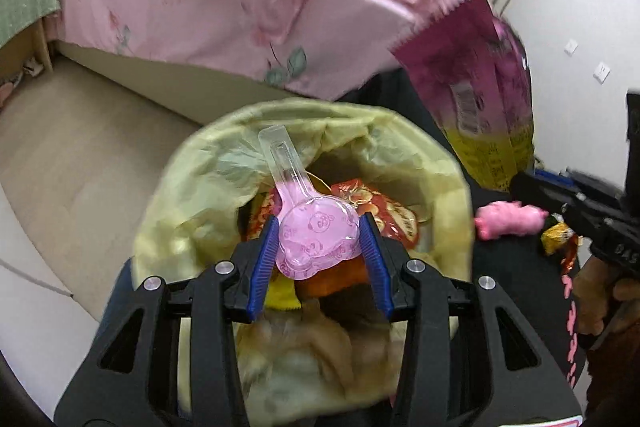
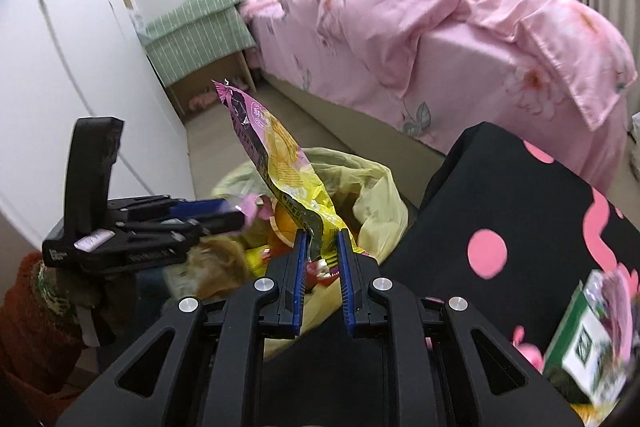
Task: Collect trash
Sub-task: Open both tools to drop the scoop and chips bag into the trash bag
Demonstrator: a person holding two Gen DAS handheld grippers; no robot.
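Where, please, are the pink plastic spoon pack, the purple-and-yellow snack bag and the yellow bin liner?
pink plastic spoon pack (image 1: 316, 239), left wrist view, on its bear-printed head.
purple-and-yellow snack bag (image 2: 280, 155), right wrist view, mid-body.
yellow bin liner (image 1: 192, 187), left wrist view, left rim.

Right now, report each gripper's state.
Left gripper: shut on the pink plastic blister pack.
Right gripper: shut on the purple-yellow snack bag.

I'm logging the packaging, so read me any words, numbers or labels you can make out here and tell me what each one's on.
Nothing reads fully.
Snack bag in the right claw: barcode and small print, blurred; round pink logo, characters unreadable.
Red wrapper in the bin bag: print too blurred.
Pink spoon pack in the left claw: embossed bear faces, no text.
Right claw's body: raised letters, partly hidden.
Green box: white label, blurred.
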